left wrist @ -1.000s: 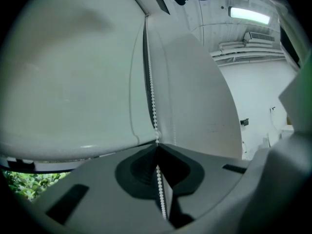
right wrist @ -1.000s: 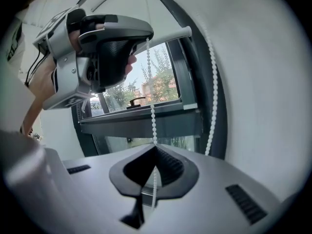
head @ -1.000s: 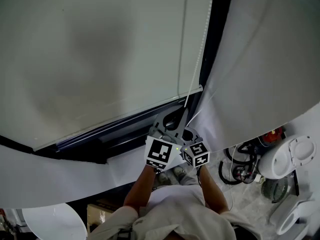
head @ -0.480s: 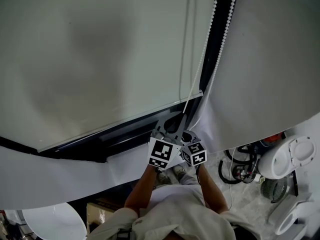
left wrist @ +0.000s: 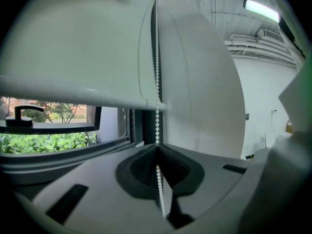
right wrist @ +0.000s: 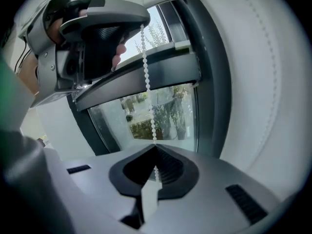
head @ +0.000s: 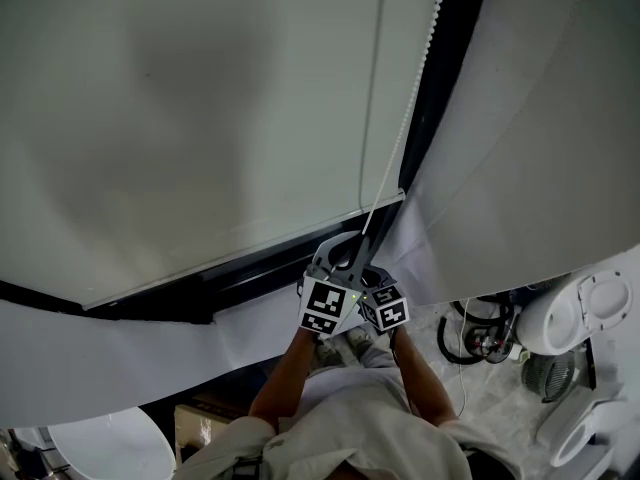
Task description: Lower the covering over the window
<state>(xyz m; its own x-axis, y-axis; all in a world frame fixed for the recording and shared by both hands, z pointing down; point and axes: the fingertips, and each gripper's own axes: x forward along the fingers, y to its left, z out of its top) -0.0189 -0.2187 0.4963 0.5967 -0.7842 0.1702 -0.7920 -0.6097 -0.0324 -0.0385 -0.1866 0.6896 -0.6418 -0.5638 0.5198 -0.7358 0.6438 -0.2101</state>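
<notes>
A pale roller blind [head: 200,118] covers most of the window, and its bottom bar [head: 250,253] hangs above the dark sill. The white bead chain [head: 400,148] drops along the blind's right edge. In the head view both grippers are stacked on it. My left gripper [head: 356,240] is the upper one and my right gripper [head: 372,270] sits just below. In the left gripper view the left gripper [left wrist: 157,147] is shut on the bead chain [left wrist: 157,111]. In the right gripper view the right gripper [right wrist: 155,147] is shut on the bead chain [right wrist: 147,77] too, under the left gripper [right wrist: 97,28].
A dark window frame [head: 435,108] runs up beside the chain. White fabric [head: 540,168] bulges at the right. On the floor at the lower right lie black cables [head: 480,338] and white round housings [head: 585,313]. A window handle [left wrist: 19,112] and greenery show below the blind.
Both grippers have come down together with the bead chain pinched in them. The blind's bottom bar sits a little lower in the head view.
</notes>
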